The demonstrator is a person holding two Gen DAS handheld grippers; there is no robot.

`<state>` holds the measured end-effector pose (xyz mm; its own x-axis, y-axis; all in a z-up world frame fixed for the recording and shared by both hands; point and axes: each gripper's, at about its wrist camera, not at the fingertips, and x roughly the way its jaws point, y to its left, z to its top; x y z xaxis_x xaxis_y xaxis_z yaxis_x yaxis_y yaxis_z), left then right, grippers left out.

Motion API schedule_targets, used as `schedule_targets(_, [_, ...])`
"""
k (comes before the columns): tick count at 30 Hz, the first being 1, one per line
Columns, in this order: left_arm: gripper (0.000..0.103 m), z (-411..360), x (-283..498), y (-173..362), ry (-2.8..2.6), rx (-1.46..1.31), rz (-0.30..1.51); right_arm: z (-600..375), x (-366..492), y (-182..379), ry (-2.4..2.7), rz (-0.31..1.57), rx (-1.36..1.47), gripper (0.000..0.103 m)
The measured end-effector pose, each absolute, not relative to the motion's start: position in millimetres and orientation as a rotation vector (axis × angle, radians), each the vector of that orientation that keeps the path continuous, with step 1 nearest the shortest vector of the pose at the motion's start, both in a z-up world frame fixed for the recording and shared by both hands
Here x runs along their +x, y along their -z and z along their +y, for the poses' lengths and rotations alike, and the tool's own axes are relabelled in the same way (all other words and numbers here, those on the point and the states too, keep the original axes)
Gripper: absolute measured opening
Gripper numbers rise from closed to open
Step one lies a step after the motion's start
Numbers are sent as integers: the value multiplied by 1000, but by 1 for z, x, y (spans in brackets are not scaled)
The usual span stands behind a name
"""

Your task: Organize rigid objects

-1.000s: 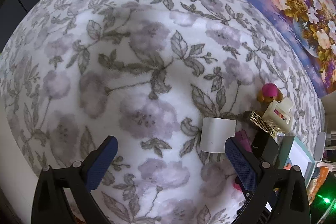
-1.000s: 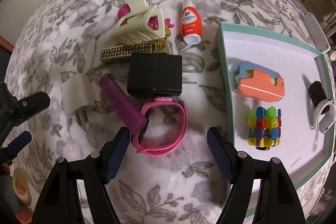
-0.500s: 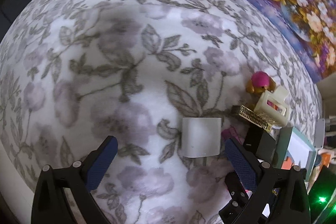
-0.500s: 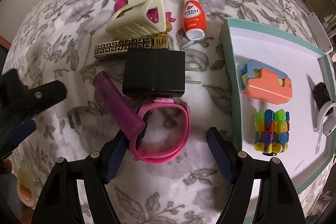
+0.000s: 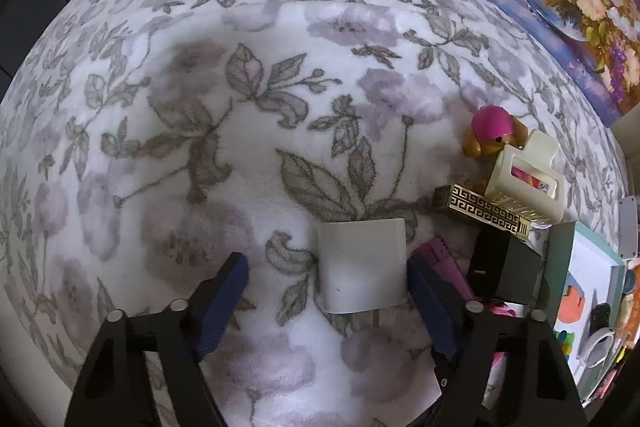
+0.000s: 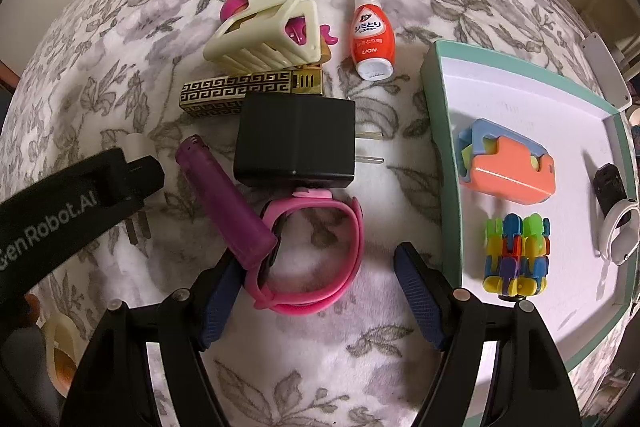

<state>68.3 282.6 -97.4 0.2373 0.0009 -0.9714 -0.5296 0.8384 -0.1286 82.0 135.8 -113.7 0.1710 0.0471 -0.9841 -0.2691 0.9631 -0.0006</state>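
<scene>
Hovering low over the grey floral fleece blanket (image 5: pixel 168 115), the left gripper (image 5: pixel 326 301) held its blue-padded fingers (image 5: pixel 222 301) spread wide, with the white plastic plug adapter (image 5: pixel 362 265) lying flat between them, nearer the right pad and gripped by neither. Beyond it sat a gold key-pattern bar (image 5: pixel 484 213) and a cream hair claw (image 5: pixel 528 183). From the right wrist view, the right gripper (image 6: pixel 310 297) was likewise open above a pink silicone wristband (image 6: pixel 320 251), beside a purple ribbed cylinder (image 6: pixel 226 199) and a black wall charger (image 6: pixel 296 145). An orange block (image 6: pixel 508 171) rested inside the teal-rimmed white tray (image 6: pixel 438 131).
</scene>
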Motion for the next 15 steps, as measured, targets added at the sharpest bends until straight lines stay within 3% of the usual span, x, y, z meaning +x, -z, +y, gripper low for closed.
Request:
schedule_targets(2, [77, 281, 70, 98, -378, -478, 1289, 136, 81, 114, -228, 1382, -191, 77])
schedule_targets(4, [65, 279, 71, 98, -363, -477, 1288, 136, 80, 114, -229, 1379, -193, 77])
schedule_targets(7, [55, 274, 72, 99, -360, -449, 1297, 137, 79, 114, -231, 1373, -198, 77])
schedule_targets(12, [46, 271, 75, 101, -383, -412, 1303, 136, 76, 114, -237, 1365, -201, 77])
schedule_targets(15, [46, 271, 75, 101, -387, -411, 1301, 136, 74, 113, -238, 1360, -203, 77])
